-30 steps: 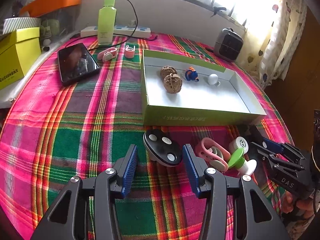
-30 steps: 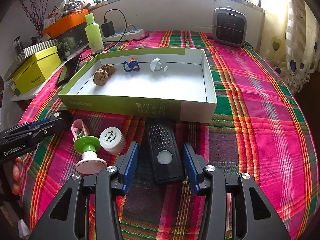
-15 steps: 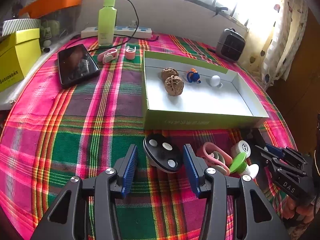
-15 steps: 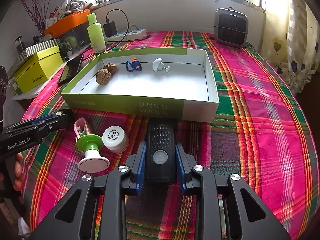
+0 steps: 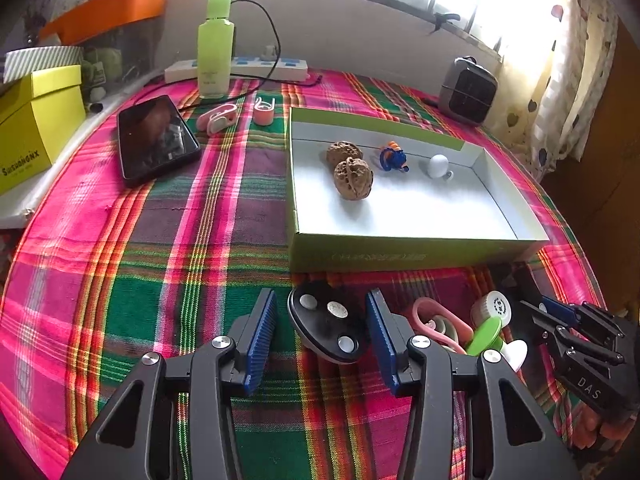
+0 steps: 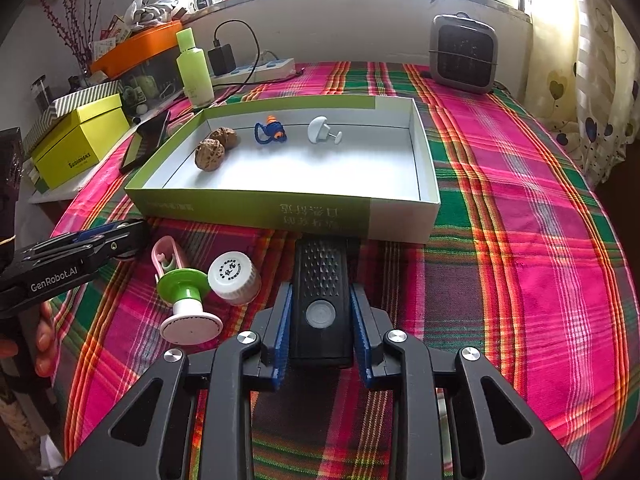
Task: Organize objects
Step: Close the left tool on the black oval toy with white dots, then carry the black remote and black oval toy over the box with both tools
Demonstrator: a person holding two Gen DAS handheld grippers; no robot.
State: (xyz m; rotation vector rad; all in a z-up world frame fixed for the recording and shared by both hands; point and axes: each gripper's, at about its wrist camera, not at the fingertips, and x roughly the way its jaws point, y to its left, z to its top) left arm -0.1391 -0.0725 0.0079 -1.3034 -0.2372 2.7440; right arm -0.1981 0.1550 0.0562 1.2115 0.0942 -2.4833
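Two handheld grippers are working low in the frames over a worktop (image 6: pixel 520 208) covered in bright pink-and-green plaid cloth. The right gripper (image 6: pixel 322 330) is clamping its ribbed blue fingers (image 6: pixel 280 332) on a black rectangular device (image 6: pixel 322 300), flat and matte, with a studded patch and a round grey button, lying just below the box's front wall. The left gripper (image 5: pixel 322 334) is closing its fingers around a black oval disc (image 5: pixel 328 326) with three white dots; whether they are touching it cannot be told. Right of the disc are lying a pink plastic clip (image 5: pixel 436 322), a white ridged bottle cap (image 5: pixel 492 308) and a green-and-white suction hook (image 5: pixel 492 340). A shallow cardboard box (image 6: pixel 248 210), green outside and white inside, is sitting mid-frame, holding two wrinkled brown walnuts (image 6: pixel 210 154), a small blue-and-orange toy (image 6: pixel 270 132) and a white mushroom-shaped knob (image 6: pixel 320 130).
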